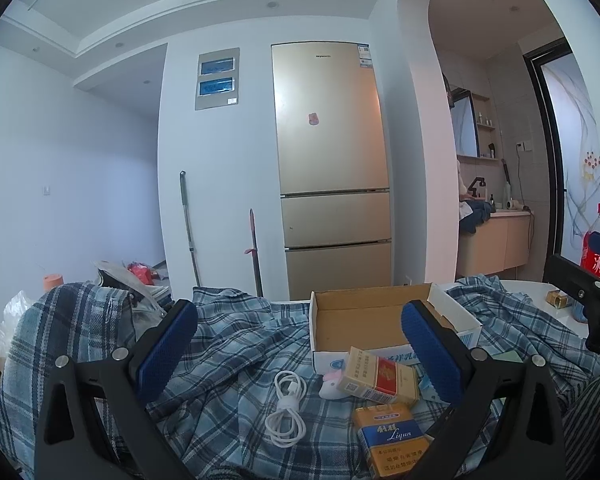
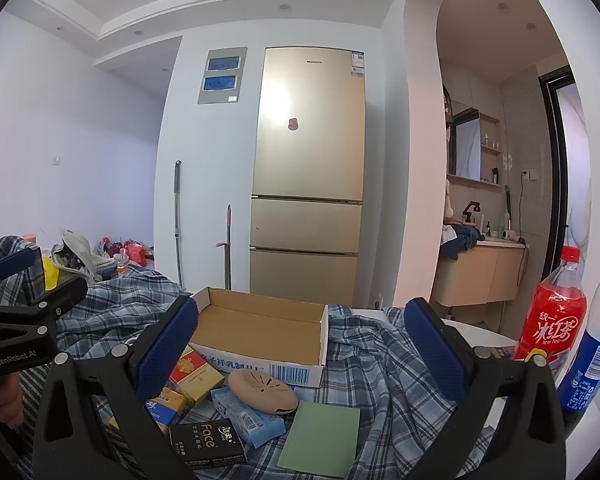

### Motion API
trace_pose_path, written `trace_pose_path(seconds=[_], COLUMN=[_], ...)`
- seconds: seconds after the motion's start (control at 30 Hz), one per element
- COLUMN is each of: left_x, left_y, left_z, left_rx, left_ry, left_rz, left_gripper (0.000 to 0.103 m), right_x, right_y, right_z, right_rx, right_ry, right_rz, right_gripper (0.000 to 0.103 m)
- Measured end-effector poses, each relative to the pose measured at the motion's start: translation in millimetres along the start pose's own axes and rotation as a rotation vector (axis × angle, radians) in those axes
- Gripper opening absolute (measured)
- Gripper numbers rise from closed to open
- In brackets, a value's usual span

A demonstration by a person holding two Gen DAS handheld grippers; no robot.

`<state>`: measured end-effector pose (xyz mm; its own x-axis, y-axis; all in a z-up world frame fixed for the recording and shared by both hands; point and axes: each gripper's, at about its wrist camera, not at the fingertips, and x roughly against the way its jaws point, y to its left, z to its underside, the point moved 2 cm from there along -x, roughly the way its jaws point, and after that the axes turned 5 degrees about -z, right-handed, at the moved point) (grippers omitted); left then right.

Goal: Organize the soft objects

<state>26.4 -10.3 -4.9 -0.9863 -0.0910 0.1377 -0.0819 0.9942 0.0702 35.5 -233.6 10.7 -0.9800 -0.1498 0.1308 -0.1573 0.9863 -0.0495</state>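
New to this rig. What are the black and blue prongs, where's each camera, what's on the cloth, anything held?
No robot arm: a person holds a two-finger gripper in each hand, each with a fisheye camera looking along its blue-padded fingers. One picture is from the left gripper, the other from the right gripper. Both are open and hold nothing. On the plaid cloth lie an empty cardboard box, a white cable, cigarette packs, a green card and a tan disc. An ice tea bottle stands right.

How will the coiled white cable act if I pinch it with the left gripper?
The white cable is loosely coiled, so it will probably sag and uncoil when lifted. It looks light. It lies on rumpled plaid cloth, so the open left gripper may snag fabric too.
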Motion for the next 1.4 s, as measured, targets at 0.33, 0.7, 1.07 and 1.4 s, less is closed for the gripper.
trace_pose_path(seconds=[0.33,0.7,1.07,1.4], left_x=[19.2,15.9,-12.1,-20.2], left_y=[0.8,-28.9,-39.1,-41.7], left_z=[-9.7,-31.5,-15.7,10.8], left_rx=[-0.027,-0.143,-0.041,-0.114], left_ry=[-0.054,0.17,0.278,0.339], left_rz=[-0.092,0.013,0.031,0.03], left_gripper=[0.103,0.103,0.103,0.094], right_x=[16.0,26.2,5.2,-35.1], right_y=[-14.4,-39.0,-44.9,-24.8], right_z=[-17.7,-33.2,-26.5,3.7], right_rx=[-0.051,-0.141,-0.158,-0.117], right_ry=[-0.053,-0.044,0.061,0.335], right_rz=[0.033,0.022,0.037,-0.157], right_gripper=[0.103,0.103,0.103,0.103])
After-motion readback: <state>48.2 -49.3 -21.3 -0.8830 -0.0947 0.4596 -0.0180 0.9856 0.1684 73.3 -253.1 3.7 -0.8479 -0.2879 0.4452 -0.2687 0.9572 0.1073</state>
